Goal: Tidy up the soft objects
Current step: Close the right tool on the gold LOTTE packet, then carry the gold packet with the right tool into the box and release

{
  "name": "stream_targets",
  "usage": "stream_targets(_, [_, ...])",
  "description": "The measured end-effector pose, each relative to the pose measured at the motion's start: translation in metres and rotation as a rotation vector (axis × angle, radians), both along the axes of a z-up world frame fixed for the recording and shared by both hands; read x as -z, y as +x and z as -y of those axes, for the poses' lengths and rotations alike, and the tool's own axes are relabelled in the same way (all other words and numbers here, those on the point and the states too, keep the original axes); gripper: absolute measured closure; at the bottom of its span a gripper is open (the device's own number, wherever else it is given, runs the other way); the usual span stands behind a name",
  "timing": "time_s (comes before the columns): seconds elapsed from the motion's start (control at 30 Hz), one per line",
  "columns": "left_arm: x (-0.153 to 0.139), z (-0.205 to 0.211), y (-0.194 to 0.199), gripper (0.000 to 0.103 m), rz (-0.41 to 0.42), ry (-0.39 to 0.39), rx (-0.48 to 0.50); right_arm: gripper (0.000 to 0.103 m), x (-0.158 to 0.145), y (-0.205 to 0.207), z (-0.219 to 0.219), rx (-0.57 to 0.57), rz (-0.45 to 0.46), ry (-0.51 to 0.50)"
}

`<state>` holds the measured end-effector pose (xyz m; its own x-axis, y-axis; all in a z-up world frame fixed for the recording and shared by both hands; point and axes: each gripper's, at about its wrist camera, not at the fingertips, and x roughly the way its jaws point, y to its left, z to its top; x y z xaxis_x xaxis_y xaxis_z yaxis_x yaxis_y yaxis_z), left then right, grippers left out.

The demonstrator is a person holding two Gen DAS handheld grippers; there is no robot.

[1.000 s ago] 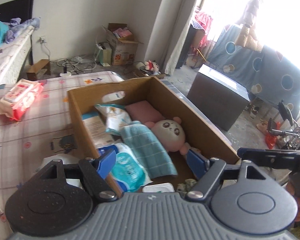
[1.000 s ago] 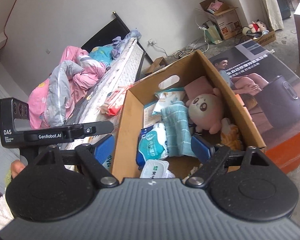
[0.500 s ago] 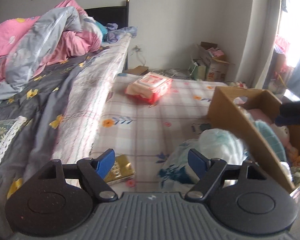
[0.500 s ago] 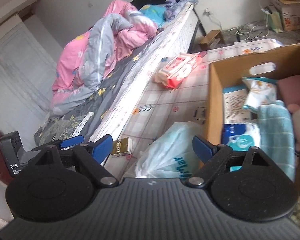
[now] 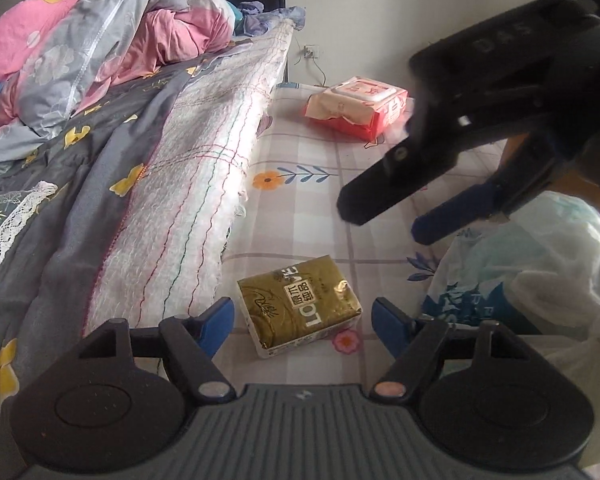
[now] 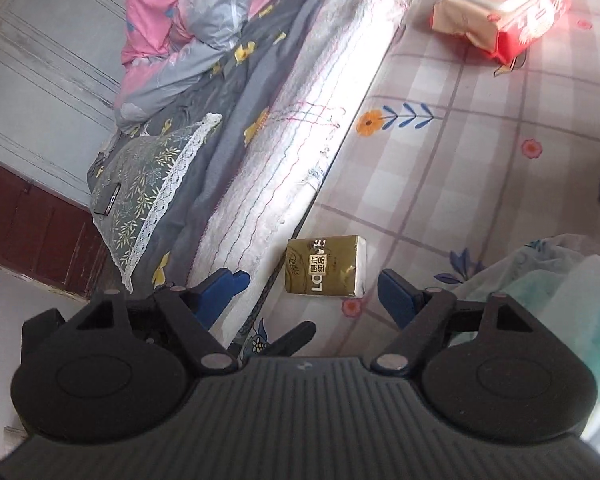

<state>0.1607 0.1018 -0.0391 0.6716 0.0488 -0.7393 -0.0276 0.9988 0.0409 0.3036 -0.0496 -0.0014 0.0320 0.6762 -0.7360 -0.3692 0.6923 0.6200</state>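
Observation:
A gold tissue pack (image 5: 300,304) lies on the checked flowered mat (image 5: 312,208) beside the mattress edge. My left gripper (image 5: 302,316) hovers over it with the jaws closing; the pads stand apart from the pack and touch nothing. In the right wrist view the same gold pack (image 6: 324,266) sits just ahead of my right gripper (image 6: 314,284), whose jaws are also closing on nothing. The right gripper (image 5: 388,222) shows dark and blurred above the mat in the left wrist view. A red and white wipes pack (image 5: 356,108) lies farther back on the mat.
A white plastic bag with blue print (image 5: 532,264) bulges at the right, close to the gold pack. The mattress side (image 5: 188,200) and a grey flowered quilt (image 5: 60,168) rise on the left. A lace-edged pillow (image 6: 152,168) carries a dark phone (image 6: 106,200).
Both views have swung away from the cardboard box to the mat beside the bed and dropped lower. The gold pack now lies before both grippers. The right gripper has come into the left view.

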Motion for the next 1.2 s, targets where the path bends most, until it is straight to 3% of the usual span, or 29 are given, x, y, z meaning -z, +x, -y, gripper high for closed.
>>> stream_targets(0.13, [0.019, -0.001, 0.016, 0.026, -0.061, 0.036, 0.007, 0.045, 0.042, 0.020, -0.021, 0.007, -0.080, -0.038])
stream_targets(0.3, [0.034, 0.007, 0.024, 0.026, -0.100, 0.099, 0.031, 0.051, 0.080, 0.030, -0.035, -0.008, -0.155, -0.050])
stream_targets(0.6, [0.034, 0.014, 0.027, 0.028, -0.091, 0.101, 0.005, 0.066, 0.084, 0.027, -0.038, -0.030, -0.131, -0.034])
stream_targets(0.77, [0.007, 0.019, 0.016, 0.028, -0.044, 0.093, -0.006, 0.066, 0.063, 0.021, -0.029, -0.012, -0.112, -0.003])
stream_targets(0.93, [-0.034, 0.045, 0.001, 0.028, 0.047, 0.126, 0.027, 0.066, 0.019, 0.006, -0.003, 0.023, -0.046, 0.059])
stream_targets(1.07, [-0.067, 0.085, -0.007, 0.028, 0.119, 0.133, 0.109, 0.066, -0.021, -0.011, 0.045, 0.084, 0.030, 0.109])
stream_targets(1.2, [-0.087, 0.138, -0.007, 0.028, 0.156, 0.087, 0.231, 0.066, -0.052, -0.030, 0.118, 0.184, 0.092, 0.122])
